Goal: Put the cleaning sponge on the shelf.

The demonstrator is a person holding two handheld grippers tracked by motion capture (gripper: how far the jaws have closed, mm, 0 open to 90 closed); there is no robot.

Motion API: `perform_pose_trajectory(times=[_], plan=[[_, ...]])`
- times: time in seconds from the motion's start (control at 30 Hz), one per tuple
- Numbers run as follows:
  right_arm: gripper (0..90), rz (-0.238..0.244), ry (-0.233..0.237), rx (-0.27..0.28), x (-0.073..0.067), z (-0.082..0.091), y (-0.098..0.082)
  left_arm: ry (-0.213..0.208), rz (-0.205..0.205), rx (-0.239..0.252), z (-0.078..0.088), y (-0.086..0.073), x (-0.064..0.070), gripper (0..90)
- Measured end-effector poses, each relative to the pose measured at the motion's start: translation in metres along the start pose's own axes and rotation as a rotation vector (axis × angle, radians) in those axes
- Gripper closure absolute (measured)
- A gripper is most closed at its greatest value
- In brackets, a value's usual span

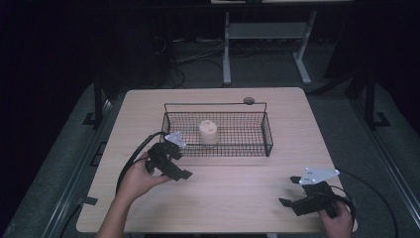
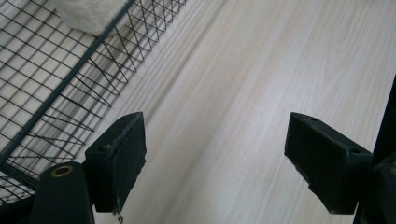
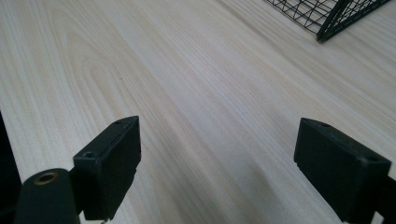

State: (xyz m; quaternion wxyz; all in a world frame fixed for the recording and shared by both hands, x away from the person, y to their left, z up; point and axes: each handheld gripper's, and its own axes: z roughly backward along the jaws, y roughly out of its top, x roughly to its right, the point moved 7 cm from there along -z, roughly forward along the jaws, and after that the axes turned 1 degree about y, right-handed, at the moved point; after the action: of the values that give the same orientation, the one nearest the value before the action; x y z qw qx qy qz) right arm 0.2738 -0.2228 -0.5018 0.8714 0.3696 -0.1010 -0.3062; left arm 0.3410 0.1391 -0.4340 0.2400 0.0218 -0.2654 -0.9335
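While nothing is gripped at this moment, both tools sit low over the surface [image 1: 237, 193] with jaws apart. Right tool [image 1: 295, 197]: nearest the front edge, close to the front right corner, held by the right hand [image 1: 337, 220]. Its own view shows two black pads spread wide over bare wood, nothing between them, and a corner of the basket [image 3: 332, 18] far ahead. Judgement: it is parked clear of the work, kept ready rather than engaged.

Left tool [image 1: 184, 174]: further in, left of centre, just in front of the basket's front wall, held by the left hand [image 1: 141, 176]. Its view shows jaws [image 2: 116, 163] wide apart over wood, the wire wall running along the left side and a pale object behind the mesh at top left. Judgement: the open stance and nearness to the basket suit either an approach to it or a withdrawal from it; which, I cannot tell.

Basket [image 1: 267, 130]: wire, black, standing mid-surface toward the far edge, long side facing the person. Roll [image 1: 208, 132]: pale, upright inside the basket, left of its middle, apart from both tools. A small dark disc [image 1: 248, 100] lies beyond the basket's far rim.
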Motion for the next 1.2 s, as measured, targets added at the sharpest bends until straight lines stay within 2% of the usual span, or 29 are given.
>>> perform_pose_trajectory(times=[0.7, 0.9, 1.2], plan=[[14.2, 0.003, -0.005, -0.007, -0.002, 0.000, -0.001, 0.016, 0.023, 0.005, 0.006, -0.042, 0.015, 20.0], [14.2, 0.008, -0.003, -0.011, -0.004, 0.000, -0.001, 0.017, 0.046, 0.024, 0.007, -0.057, 0.022, 20.0], [14.2, 0.006, -0.006, -0.014, -0.004, 0.000, -0.001, 0.031, 0.060, 0.052, 0.012, -0.071, 0.029, 20.0]])
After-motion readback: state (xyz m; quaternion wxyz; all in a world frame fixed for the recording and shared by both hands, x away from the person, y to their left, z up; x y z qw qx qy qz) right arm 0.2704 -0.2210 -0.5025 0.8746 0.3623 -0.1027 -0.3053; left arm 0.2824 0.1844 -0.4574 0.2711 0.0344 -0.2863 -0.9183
